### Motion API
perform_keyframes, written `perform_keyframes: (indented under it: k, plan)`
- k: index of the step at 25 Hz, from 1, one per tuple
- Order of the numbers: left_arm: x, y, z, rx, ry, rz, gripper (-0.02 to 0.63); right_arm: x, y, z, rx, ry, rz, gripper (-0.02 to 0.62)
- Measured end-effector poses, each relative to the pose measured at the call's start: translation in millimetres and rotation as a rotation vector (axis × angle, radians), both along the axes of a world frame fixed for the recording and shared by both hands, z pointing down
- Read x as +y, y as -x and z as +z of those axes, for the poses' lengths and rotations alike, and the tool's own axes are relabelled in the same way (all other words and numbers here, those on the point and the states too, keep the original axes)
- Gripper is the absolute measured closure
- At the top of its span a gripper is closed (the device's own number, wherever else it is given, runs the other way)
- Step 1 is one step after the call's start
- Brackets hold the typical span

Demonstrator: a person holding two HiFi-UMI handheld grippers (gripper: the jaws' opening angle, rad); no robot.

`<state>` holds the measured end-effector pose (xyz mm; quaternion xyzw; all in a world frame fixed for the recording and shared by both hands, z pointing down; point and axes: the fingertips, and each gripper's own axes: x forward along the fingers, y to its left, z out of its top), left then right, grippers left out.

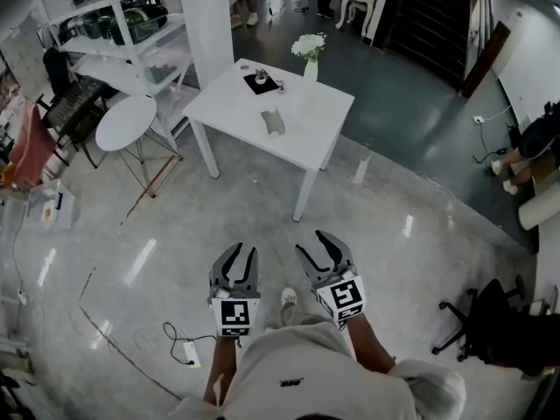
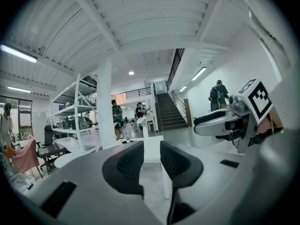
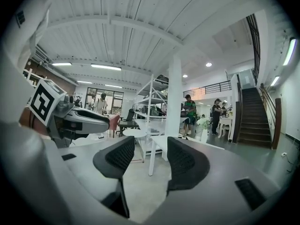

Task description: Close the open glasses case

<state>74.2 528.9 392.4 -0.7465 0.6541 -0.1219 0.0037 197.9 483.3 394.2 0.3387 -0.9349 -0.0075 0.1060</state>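
Observation:
The glasses case (image 1: 273,122) is a small grey object lying near the front of a white square table (image 1: 328,103), far ahead of me; its lid position is too small to make out. Both grippers are held low near the person's body, well short of the table. My left gripper (image 1: 243,254) is open and holds nothing, and in its own view the jaws (image 2: 151,157) frame the distant table (image 2: 152,147). My right gripper (image 1: 312,245) is open and empty too, its jaws (image 3: 146,159) parted over bare floor.
A black tray with small items (image 1: 261,82) and a vase of white flowers (image 1: 310,52) stand on the table's far side. A round white side table (image 1: 125,122) and white shelving (image 1: 131,24) stand to the left. A cable with a power strip (image 1: 186,348) lies on the floor; an office chair (image 1: 490,318) stands right.

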Motion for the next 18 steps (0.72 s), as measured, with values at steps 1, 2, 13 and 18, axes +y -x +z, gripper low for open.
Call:
perform_keyframes:
  k: [1, 2, 13, 18]
  plan:
    - [-8, -1, 0, -0.001, 0.0, -0.002, 0.485, -9, 0, 0, -0.002, 0.001, -0.005, 0.374]
    - [-16, -1, 0, -0.002, 0.0, -0.004, 0.486, -17, 0, 0, -0.006, 0.002, -0.009, 0.374]
    - [-95, -8, -1, -0.021, 0.019, -0.031, 0.491, -101, -2, 3, -0.017, 0.028, -0.047, 0.374]
    - [-122, -12, -1, -0.026, 0.022, -0.049, 0.492, -130, -3, 6, -0.017, 0.036, -0.071, 0.374]
